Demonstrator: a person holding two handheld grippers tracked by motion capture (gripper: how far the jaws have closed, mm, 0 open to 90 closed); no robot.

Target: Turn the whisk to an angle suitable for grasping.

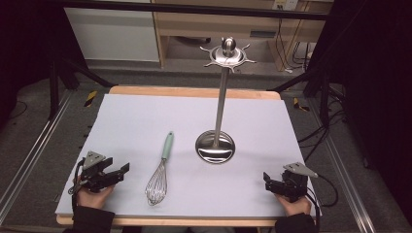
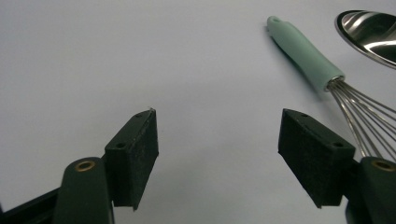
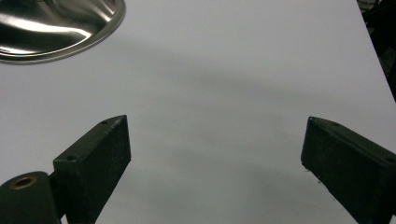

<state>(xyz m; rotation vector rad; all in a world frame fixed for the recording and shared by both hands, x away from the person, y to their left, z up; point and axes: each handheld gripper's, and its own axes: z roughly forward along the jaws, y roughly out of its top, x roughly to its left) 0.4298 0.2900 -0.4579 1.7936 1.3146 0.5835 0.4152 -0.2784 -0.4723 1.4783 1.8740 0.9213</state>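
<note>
- spreading across most of the scene, the pale grey table [image 1: 145,121] is lying under everything, bare apart from two kitchen things near its middle.
- standing right of centre, the steel utensil stand [image 1: 218,97] is rising on a thin pole from a round shiny base, its hooked crown at the top carrying nothing; the base is also peeking into the left gripper view [image 2: 369,32] and the right gripper view [image 3: 56,28].
- lying flat just left of that base, the whisk [image 1: 160,170] is pointing its mint green handle away from the person and its wire loops toward the near edge; it is not touching the stand.
- resting at the near left corner, the left gripper [image 1: 119,172] is holding its jaws wide apart with nothing between them; in the left gripper view [image 2: 217,140] the whisk's handle and wires are sitting off to one side, still apart from the pads.
- waiting at the near right corner, the right gripper [image 1: 268,183] is likewise gaping with only bare table between its jaws [image 3: 215,154].
- judging by this, the work is only just starting: nothing is gripped yet, and the whisk is the likely thing to be hung on the stand.
- next, the left gripper is probably needing to swing toward the handle, straddle it squarely and close, keeping clear of the springy wires.
</note>
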